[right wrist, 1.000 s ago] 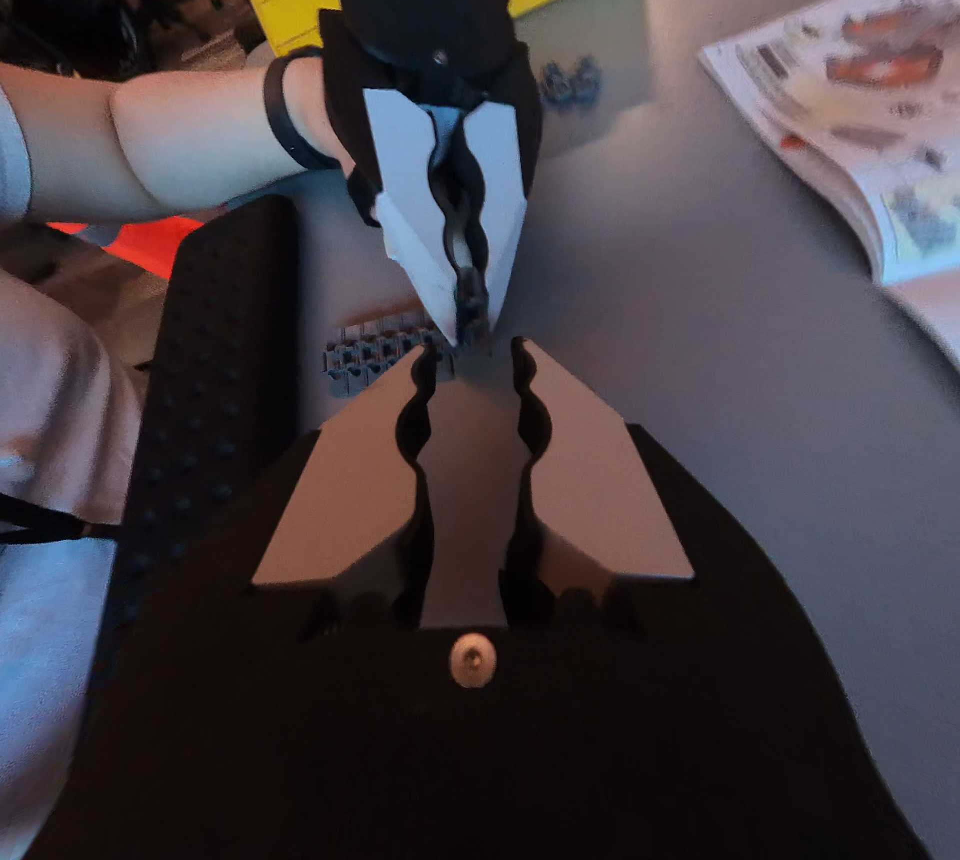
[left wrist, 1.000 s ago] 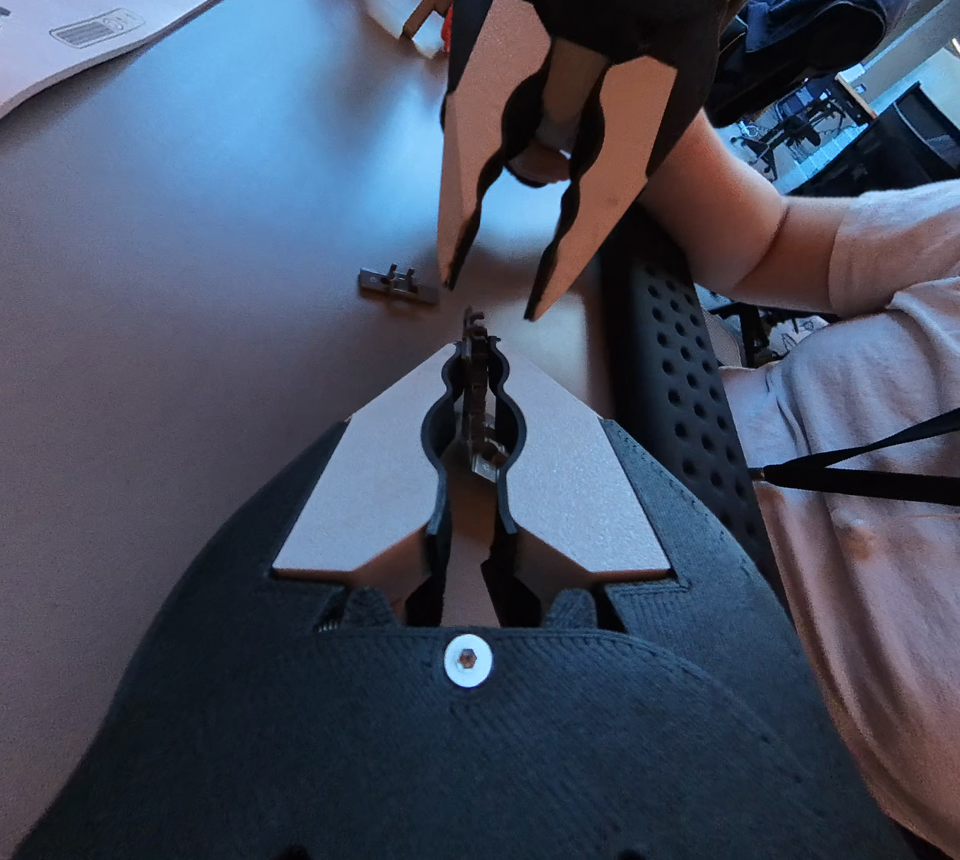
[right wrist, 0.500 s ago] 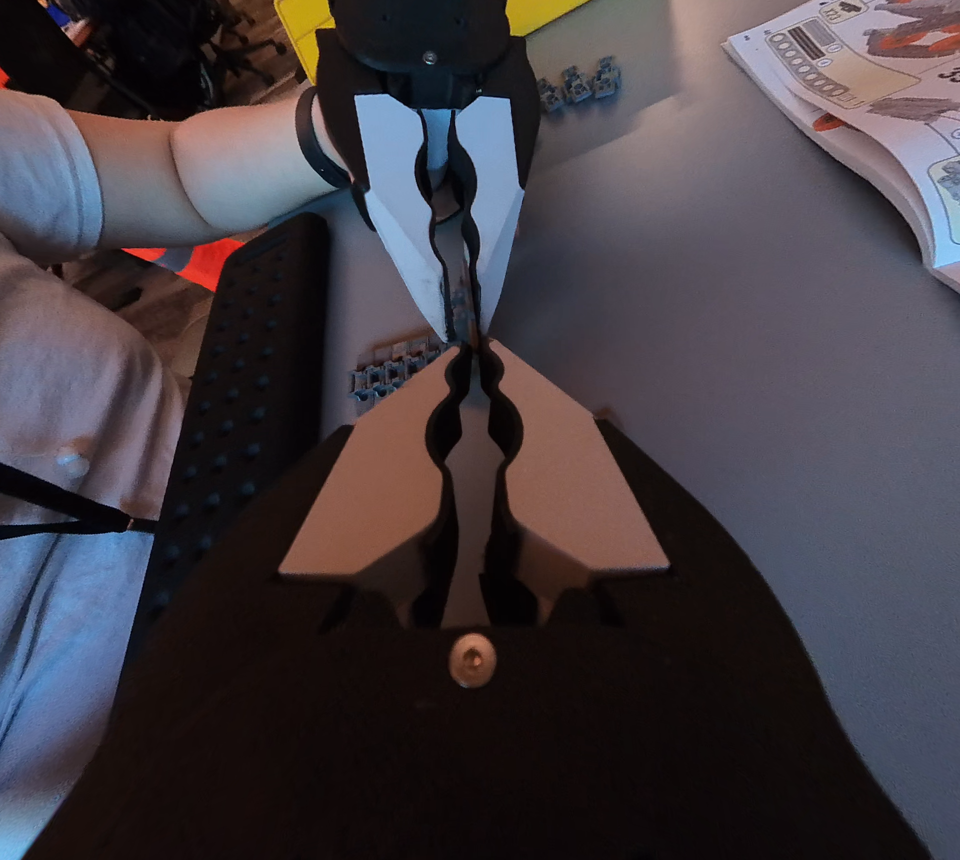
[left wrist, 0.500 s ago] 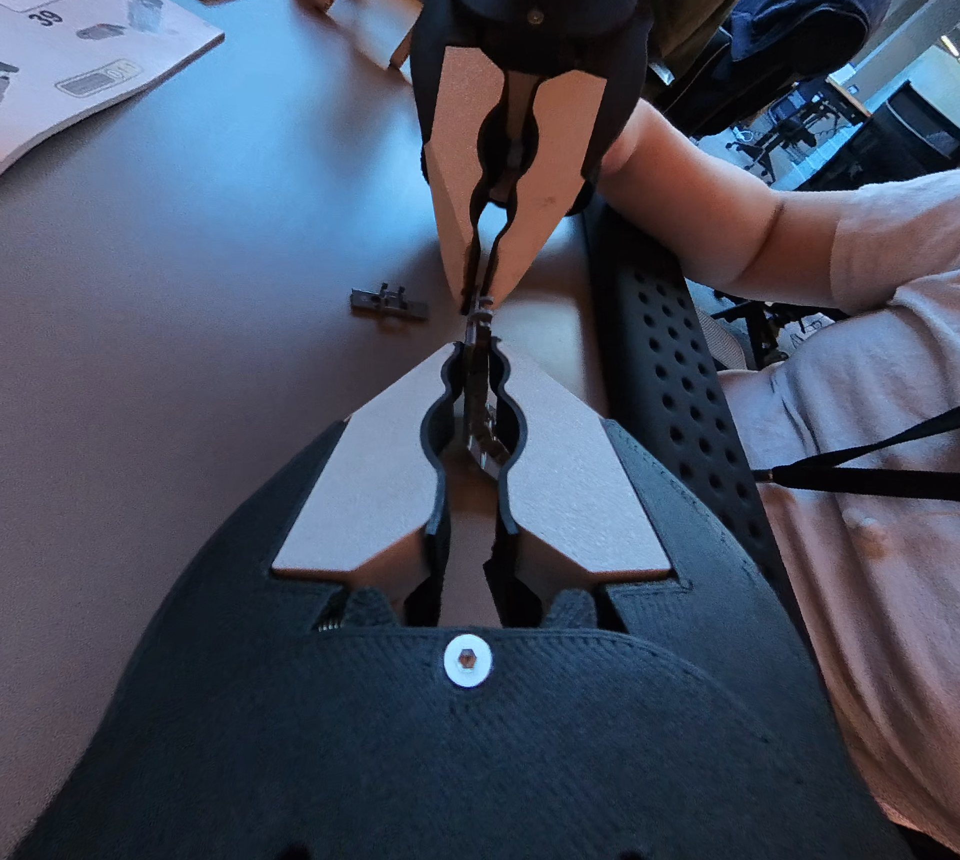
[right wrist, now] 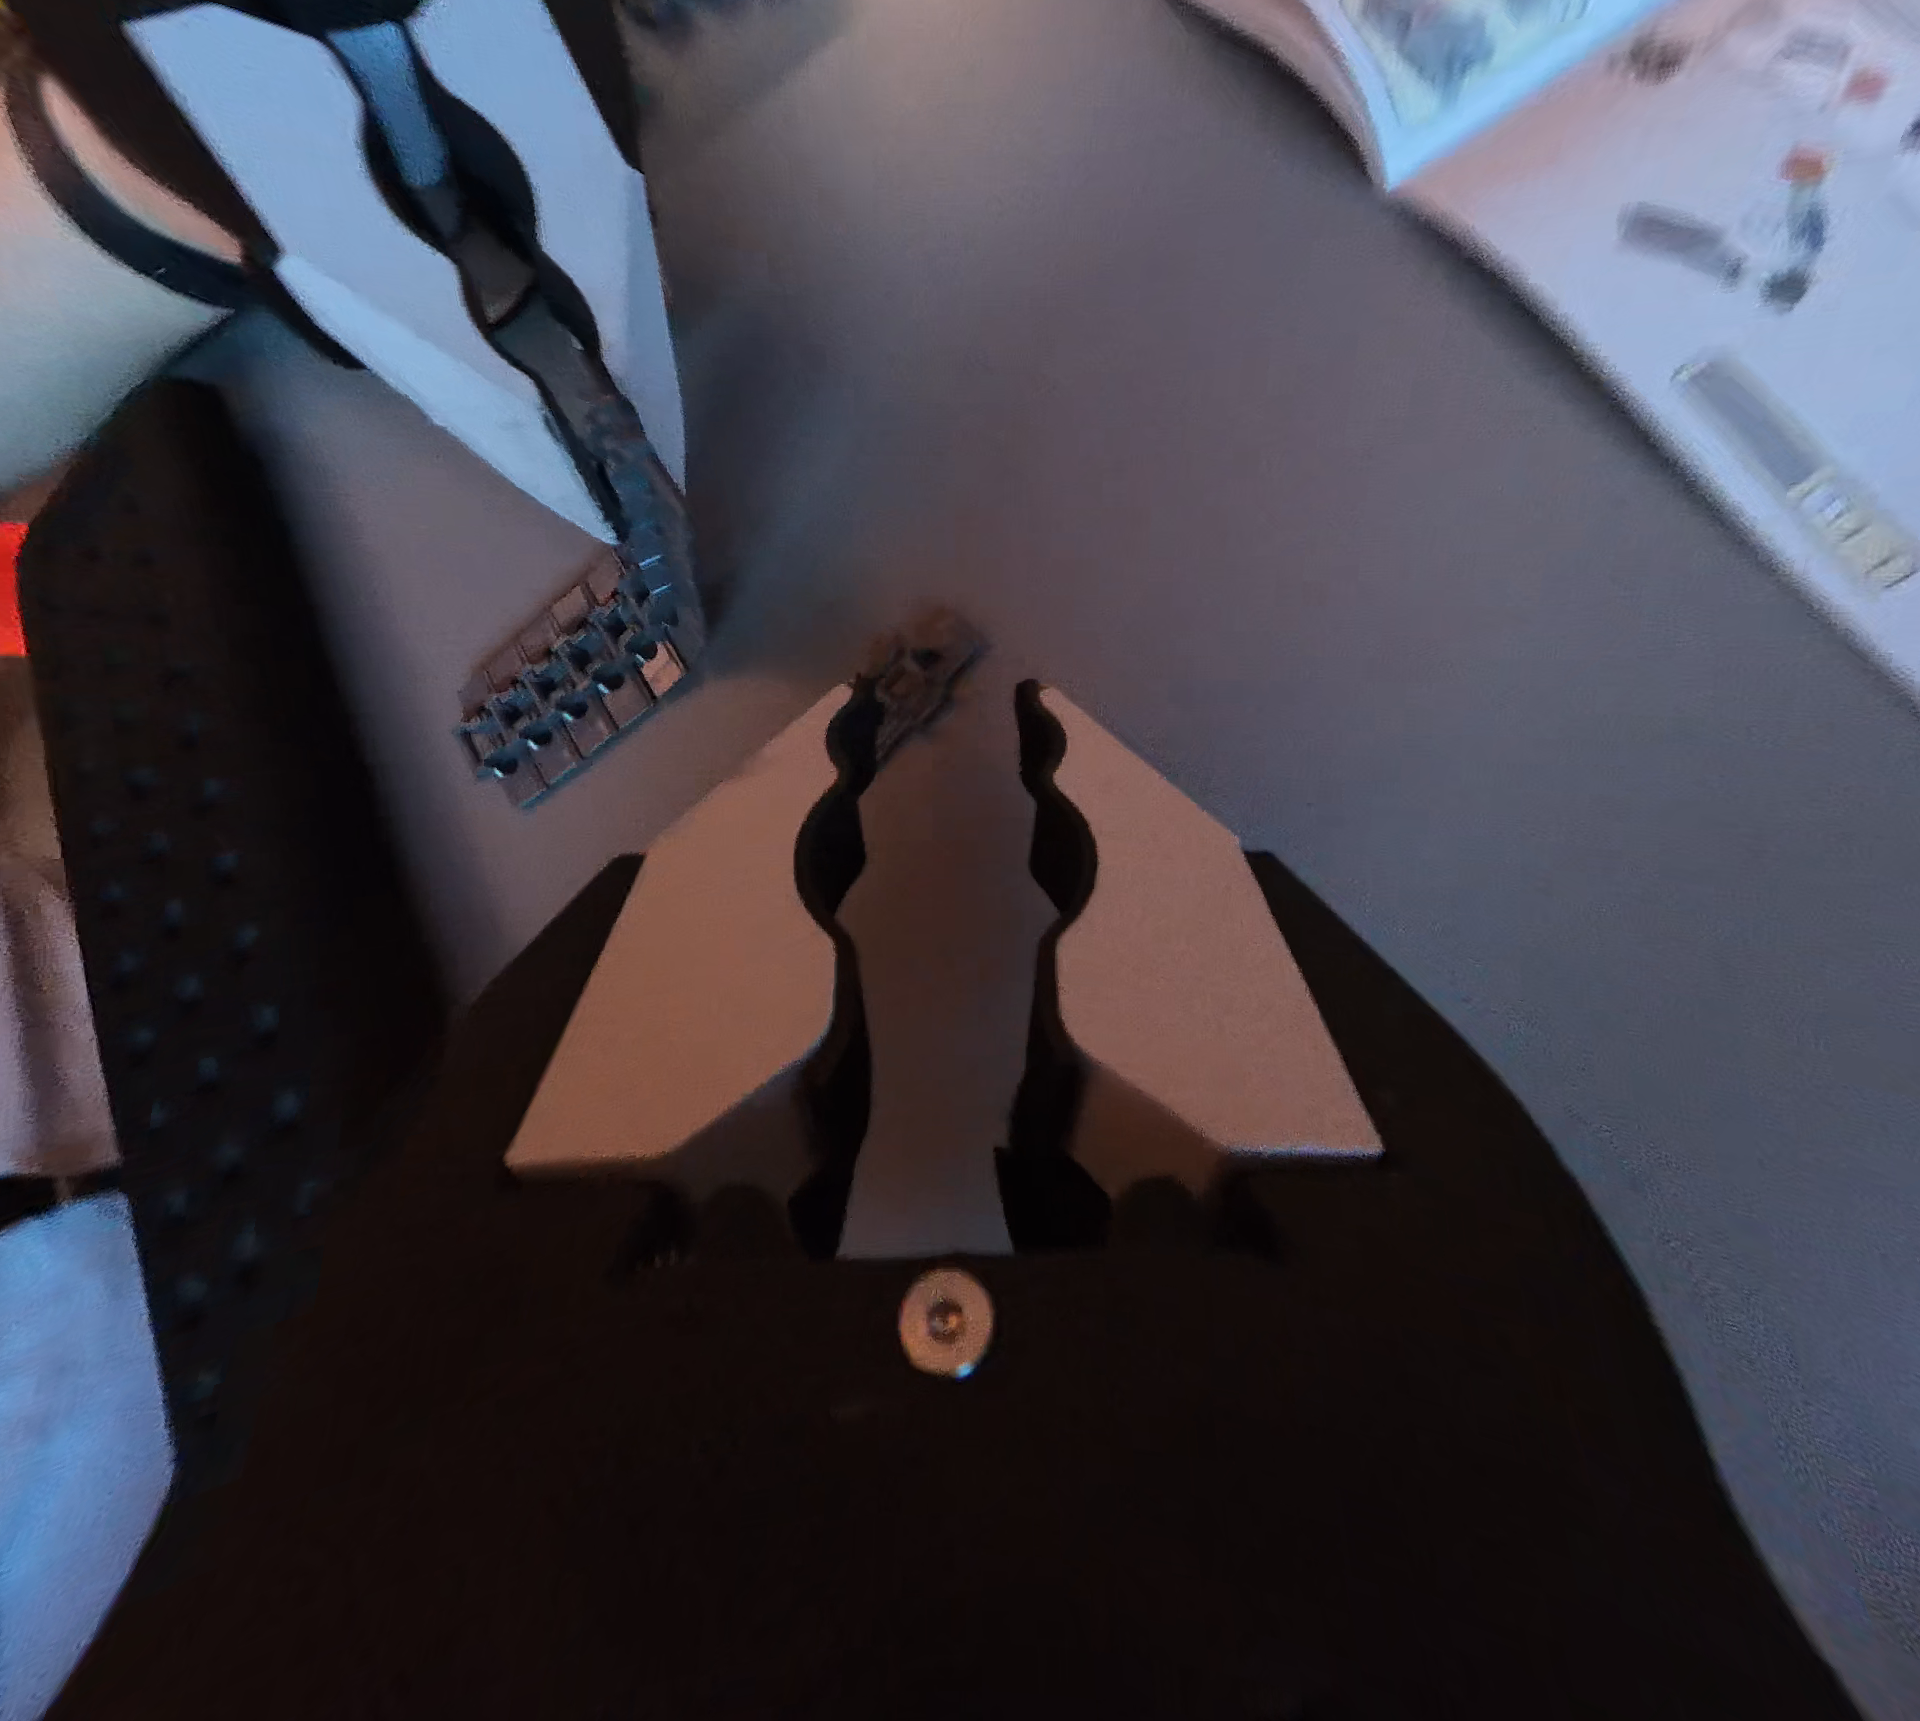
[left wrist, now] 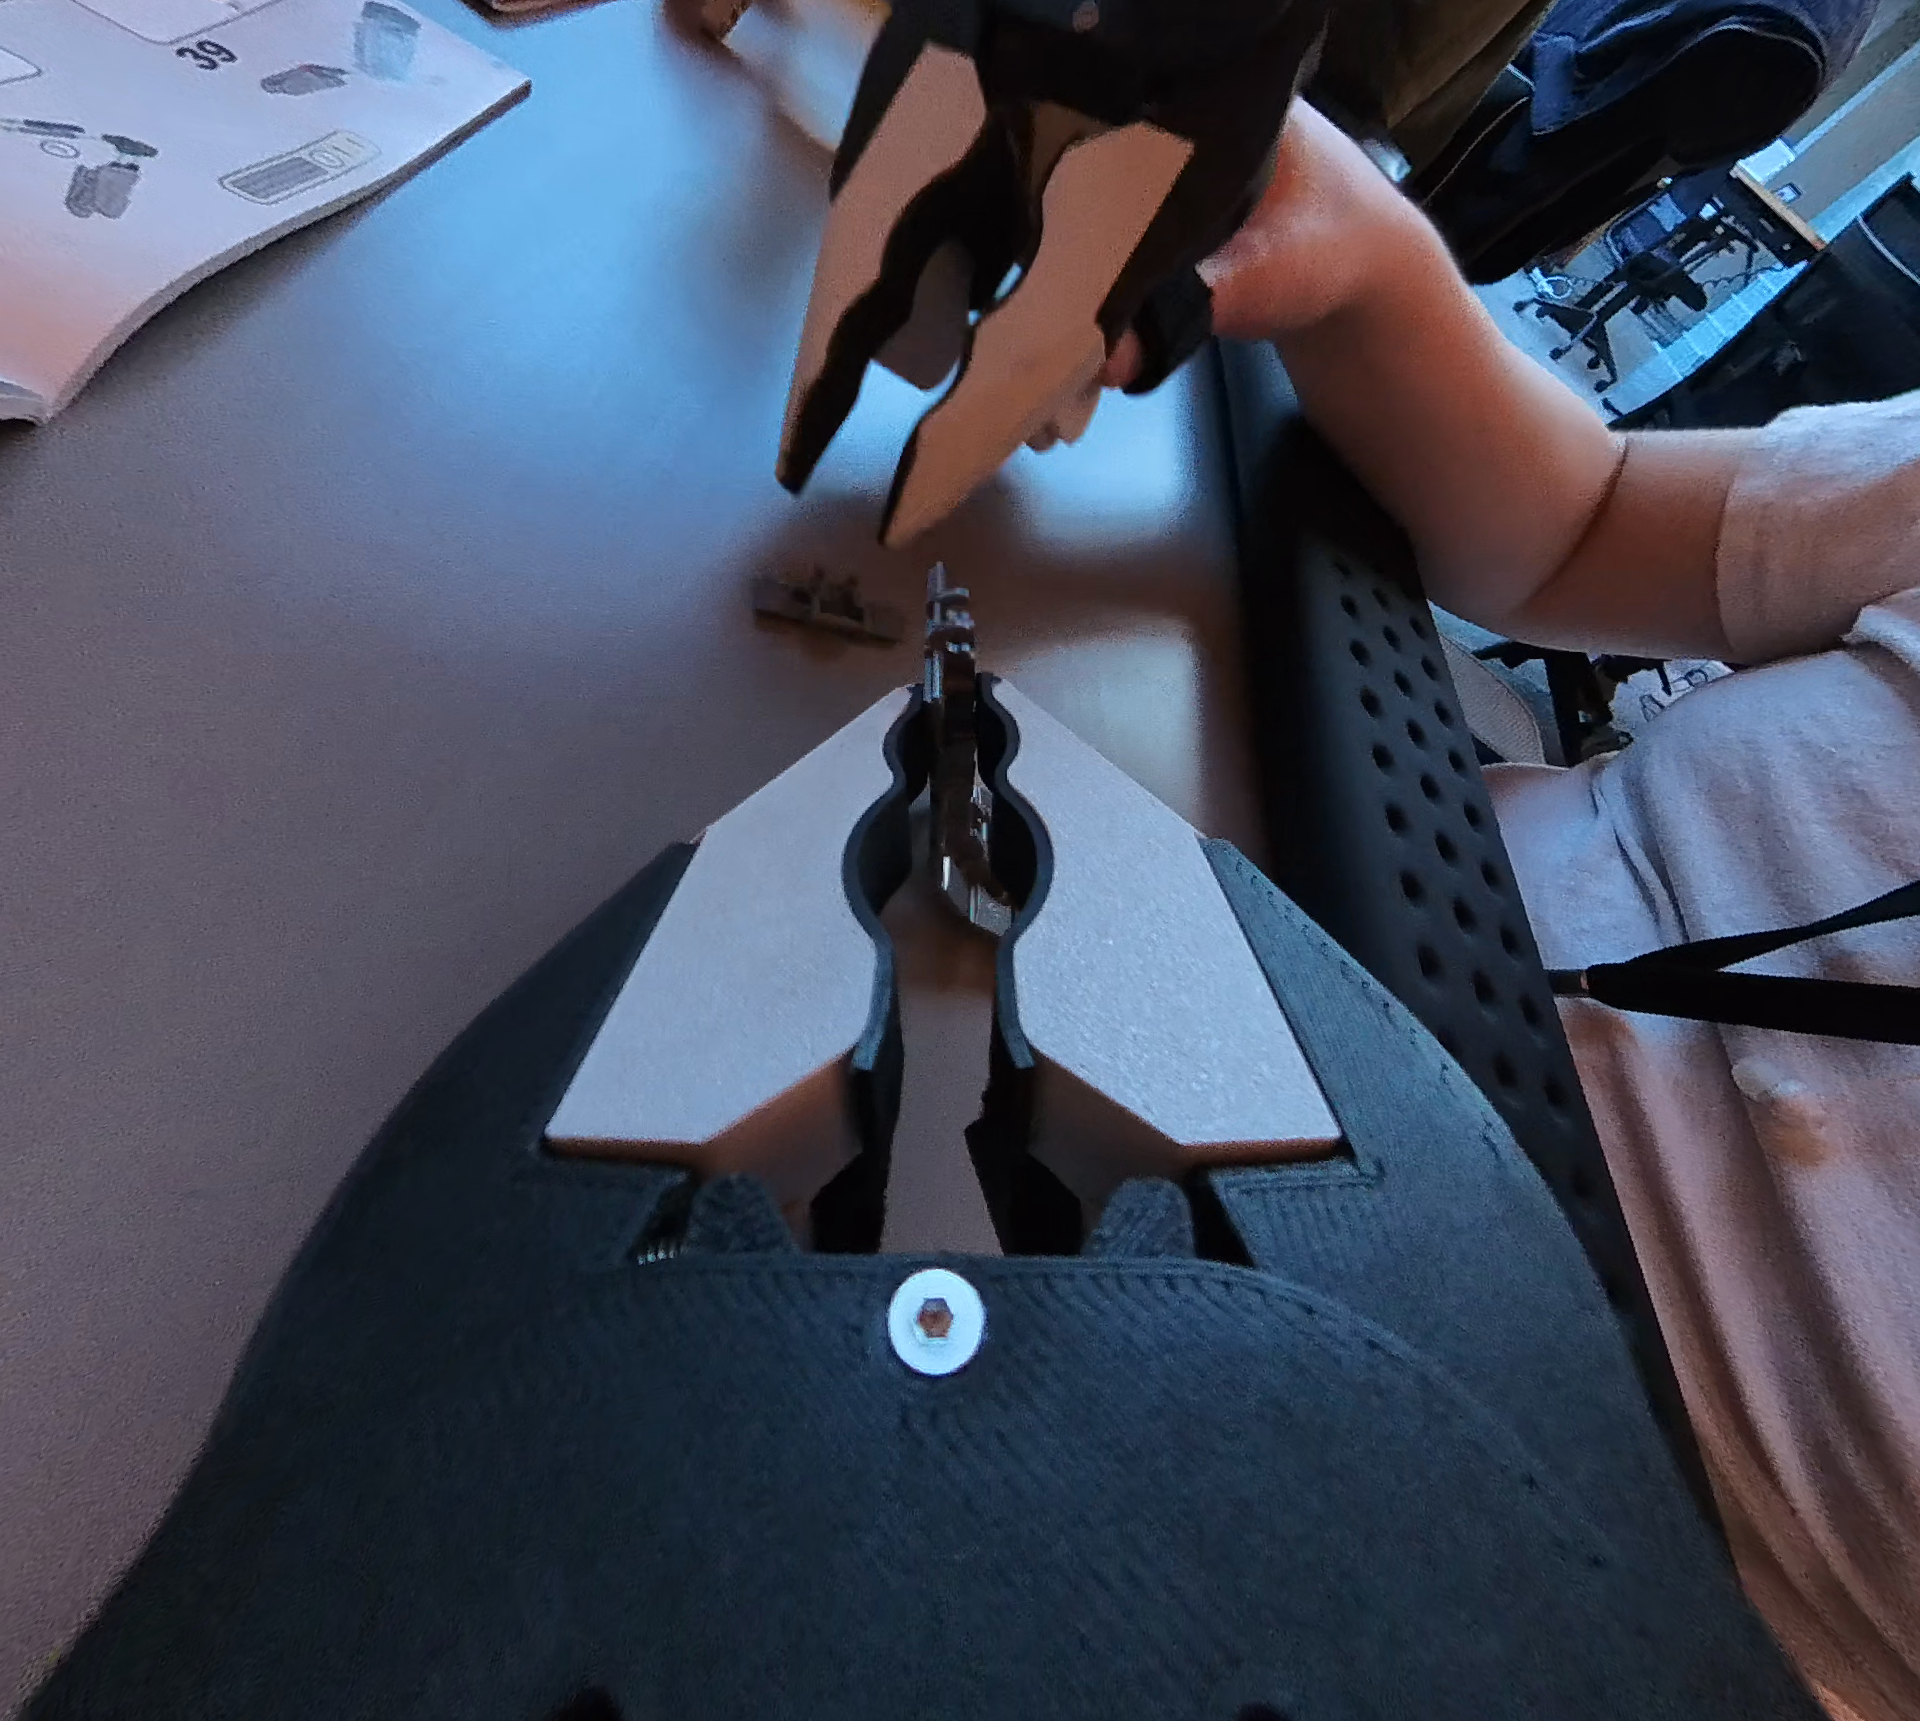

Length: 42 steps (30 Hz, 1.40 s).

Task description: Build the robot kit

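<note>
A: Left wrist view?
B: The left gripper (left wrist: 948,695) is clamped on a dark track strip (left wrist: 951,741); a loose link (left wrist: 826,606) lies just beside its tip on the table (left wrist: 416,528).
A: Right wrist view?
B: The right gripper (right wrist: 940,695) has fingers apart, empty, the link just ahead, not picked up.

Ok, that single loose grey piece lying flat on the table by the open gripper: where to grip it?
The loose piece lies flat, long and thin. Probably pinch across its long edges near the middle, from straight above, with the open right gripper beside it; its ends offer little to hold.
</note>
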{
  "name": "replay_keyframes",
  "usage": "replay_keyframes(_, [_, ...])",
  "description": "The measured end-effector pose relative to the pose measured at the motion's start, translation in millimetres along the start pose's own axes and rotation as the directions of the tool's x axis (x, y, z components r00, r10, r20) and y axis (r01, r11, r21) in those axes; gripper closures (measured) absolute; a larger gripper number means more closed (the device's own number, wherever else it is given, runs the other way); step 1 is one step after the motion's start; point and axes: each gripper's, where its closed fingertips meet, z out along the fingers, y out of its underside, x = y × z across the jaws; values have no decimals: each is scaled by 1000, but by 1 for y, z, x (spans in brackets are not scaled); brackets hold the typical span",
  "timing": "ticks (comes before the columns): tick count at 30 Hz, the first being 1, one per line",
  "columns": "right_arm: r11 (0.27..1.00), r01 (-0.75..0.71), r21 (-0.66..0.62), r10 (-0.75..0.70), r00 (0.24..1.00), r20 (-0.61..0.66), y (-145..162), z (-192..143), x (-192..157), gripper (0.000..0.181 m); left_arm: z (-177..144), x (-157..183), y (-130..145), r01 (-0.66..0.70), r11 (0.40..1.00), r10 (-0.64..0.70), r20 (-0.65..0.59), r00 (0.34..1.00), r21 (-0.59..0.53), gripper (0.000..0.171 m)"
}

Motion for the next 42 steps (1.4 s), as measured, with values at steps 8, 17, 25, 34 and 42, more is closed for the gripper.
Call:
replay_keyframes(8, [994, 85, -71, -100, 966, -237, 11, 16, -4, 152, 0, -4, 2, 6, 1000, -6, 18, 1000, -12, 165])
replay_keyframes(17, [985, 152, -78, -162, 977, -136, 14, 16, -11, 166, 0, -3, 4, 7, 1000, -7, 18, 1000, -24, 165])
replay_keyframes(25, [850, 516, 108, -488, 847, -210, -30, -3, -39, 167, 2, -3, 8, 62, 997, -62, -1, 998, -47, 166])
replay_keyframes(34, [527, 842, -115, -811, 457, -366, -40, 8, -49, 167, 3, -2, 10, 145, 988, -148, -52, 988, -57, 166])
replay_keyframes(42, [387, 894, -225, -872, 275, -406, -40, 13, -52, 167, 3, -2, 12, 202, 977, -207, -82, 975, -70, 165])
